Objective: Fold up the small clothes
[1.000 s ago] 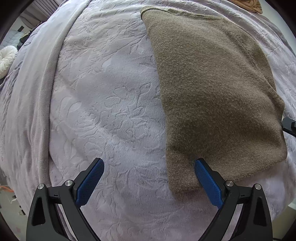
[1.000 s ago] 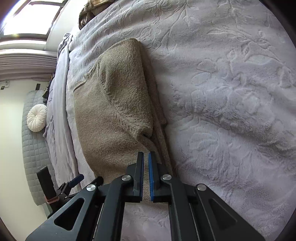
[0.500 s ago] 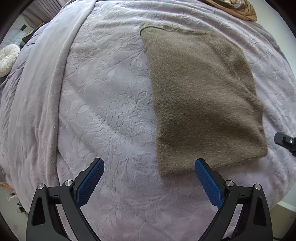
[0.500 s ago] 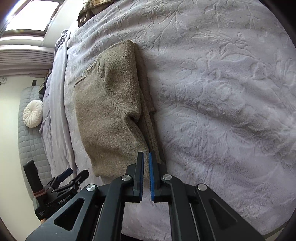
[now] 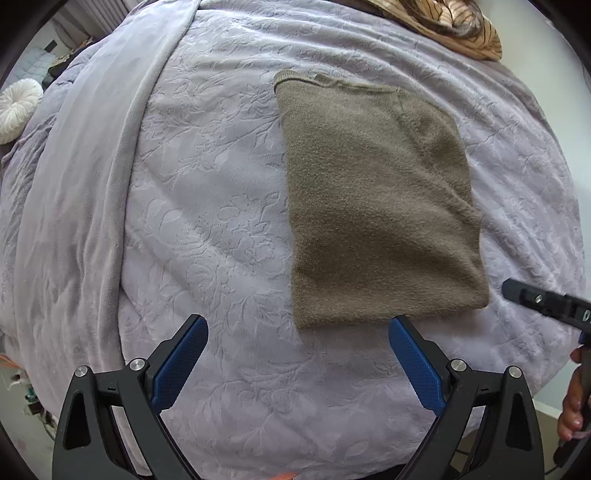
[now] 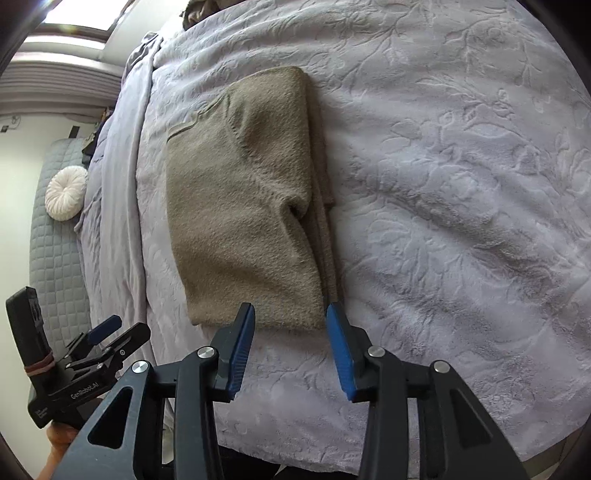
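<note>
One folded sweater on bedspread

A bedroom in a home. A bed fills both views, covered by a pale lilac blanket embossed with leaves and flowers. Beside the bed stands a grey quilted headboard or panel with a round white pleated cushion against it. Beyond the bed, a bright window sits above pleated curtains.
</note>
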The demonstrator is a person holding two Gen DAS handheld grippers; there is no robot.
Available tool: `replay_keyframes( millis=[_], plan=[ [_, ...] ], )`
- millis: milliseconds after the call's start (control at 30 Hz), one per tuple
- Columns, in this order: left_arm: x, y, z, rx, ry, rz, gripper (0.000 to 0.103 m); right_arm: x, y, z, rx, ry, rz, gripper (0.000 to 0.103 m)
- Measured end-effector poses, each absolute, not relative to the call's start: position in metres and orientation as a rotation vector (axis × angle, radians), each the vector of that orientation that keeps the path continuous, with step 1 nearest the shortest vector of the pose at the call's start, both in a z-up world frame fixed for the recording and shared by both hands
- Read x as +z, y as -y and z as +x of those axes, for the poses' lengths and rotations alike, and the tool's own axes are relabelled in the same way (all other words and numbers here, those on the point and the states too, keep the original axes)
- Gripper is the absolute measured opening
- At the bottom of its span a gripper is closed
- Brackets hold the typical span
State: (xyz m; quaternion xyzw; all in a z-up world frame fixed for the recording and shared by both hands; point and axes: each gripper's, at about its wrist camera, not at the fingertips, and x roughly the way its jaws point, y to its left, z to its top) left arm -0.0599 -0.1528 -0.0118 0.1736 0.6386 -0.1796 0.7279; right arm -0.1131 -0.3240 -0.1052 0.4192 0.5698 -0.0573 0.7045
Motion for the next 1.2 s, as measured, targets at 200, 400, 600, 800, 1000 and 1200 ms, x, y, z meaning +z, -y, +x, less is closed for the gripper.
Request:
replay_keyframes(
  millis=[200, 400, 600, 800, 1000, 1200],
  plan=[
    [-0.006, 0.145, -0.064, -0.383, -1.415, 0.278, 0.102, -0.104, 0.314, -0.112, -0.095, -1.294, 0.896, 0.052],
    [-0.002, 0.137, -0.069, -0.360, -1.415, 0.265, 0.102, -0.095, 0.310, -0.112, -0.108, -1.298, 0.827, 0.074],
    [-0.003, 0.123, -0.066, -0.349, -1.432, 0.248, 0.102, -0.077, 0.307, -0.110, -0.135, -1.284, 0.779, 0.074],
    [0.010, 0.104, -0.058, -0.385, -1.409, 0.223, 0.102, -0.060, 0.303, -0.112, -0.189, -1.265, 0.785, 0.074],
    [0.025, 0.077, -0.049, -0.404, -1.373, 0.190, 0.102, -0.047, 0.291, -0.109, -0.226, -1.250, 0.791, 0.074],
    [0.022, 0.047, -0.044, -0.412, -1.376, 0.171, 0.102, -0.040, 0.266, -0.101, -0.250, -1.238, 0.778, 0.074]
  ],
)
